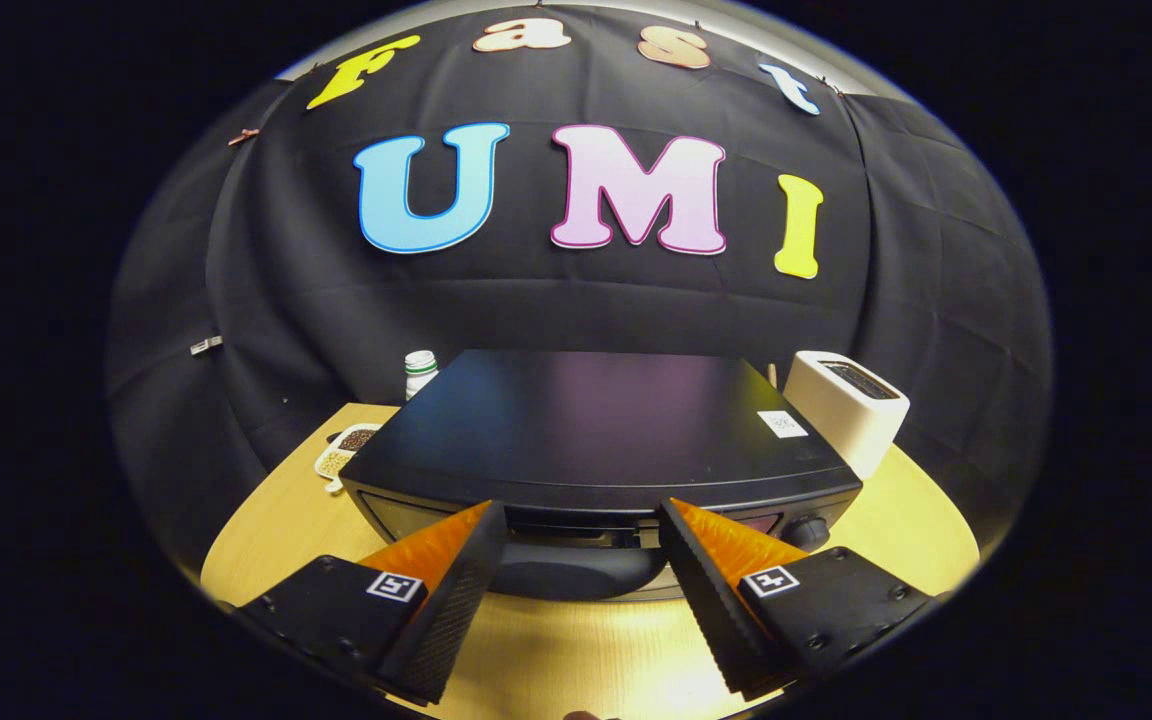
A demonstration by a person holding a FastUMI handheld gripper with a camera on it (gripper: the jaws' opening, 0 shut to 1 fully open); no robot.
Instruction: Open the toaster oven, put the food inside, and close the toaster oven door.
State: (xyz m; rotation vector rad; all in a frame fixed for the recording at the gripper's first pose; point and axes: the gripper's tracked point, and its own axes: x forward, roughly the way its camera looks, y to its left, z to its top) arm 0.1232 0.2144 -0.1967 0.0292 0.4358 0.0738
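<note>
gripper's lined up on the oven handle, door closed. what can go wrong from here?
1. The gripper is open, its fingers straddling the rounded door handle; a shallow bite could slip off as the door swings.
2. Pulling might drag the toaster oven across the table instead of opening it.
3. The white toaster sits close beside it and could get bumped.

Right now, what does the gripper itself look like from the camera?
The gripper has two wedge-shaped fingers that taper to points, with finely ribbed inner faces. Each sits on a dark, boxy mount fixed with small screws, and each mount carries a square black-and-white marker. No cables are visible. The fingers stand apart, tips at the oven's handle.
</note>
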